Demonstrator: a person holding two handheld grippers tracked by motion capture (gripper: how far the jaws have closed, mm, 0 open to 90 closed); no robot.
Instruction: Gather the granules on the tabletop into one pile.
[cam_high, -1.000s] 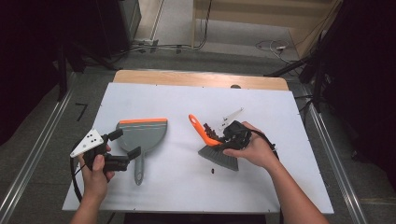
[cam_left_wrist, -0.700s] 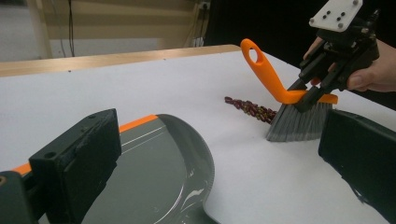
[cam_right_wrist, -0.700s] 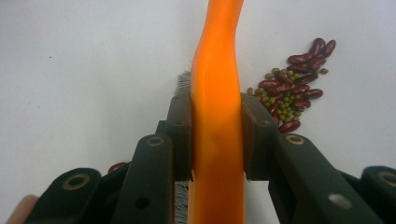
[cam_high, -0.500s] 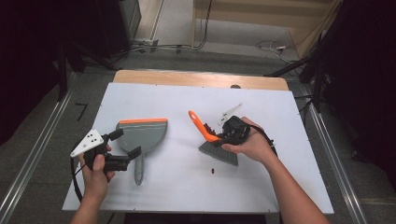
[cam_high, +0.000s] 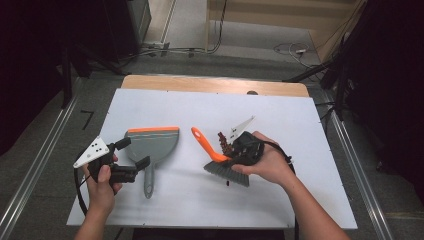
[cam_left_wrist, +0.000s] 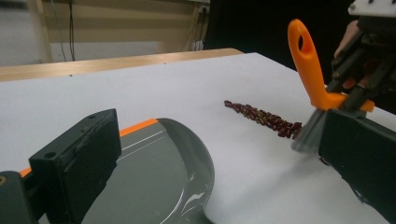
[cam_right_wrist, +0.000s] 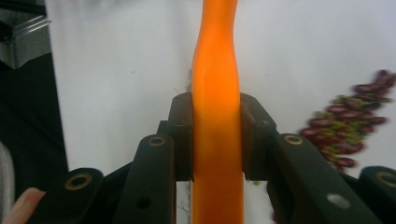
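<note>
No readable text, label, brand, number or sign stands on anything here.

Dustpan left, brush right, beans beside the brush

On the bench (cam_high: 300, 130), the dustpan (cam_high: 152, 145) lies left of centre, with the left tool (cam_high: 131, 152) at its handle. To its right the brush (cam_high: 220, 160) sits in the right tool (cam_high: 235, 152), its handle pointing toward the dustpan. A line of beans (cam_left_wrist: 264, 119) lies just behind the brush.

The dustpan (cam_left_wrist: 154, 177) runs off the bottom edge — the brush (cam_right_wrist: 217, 116) handle's ends are cropped too.
</note>
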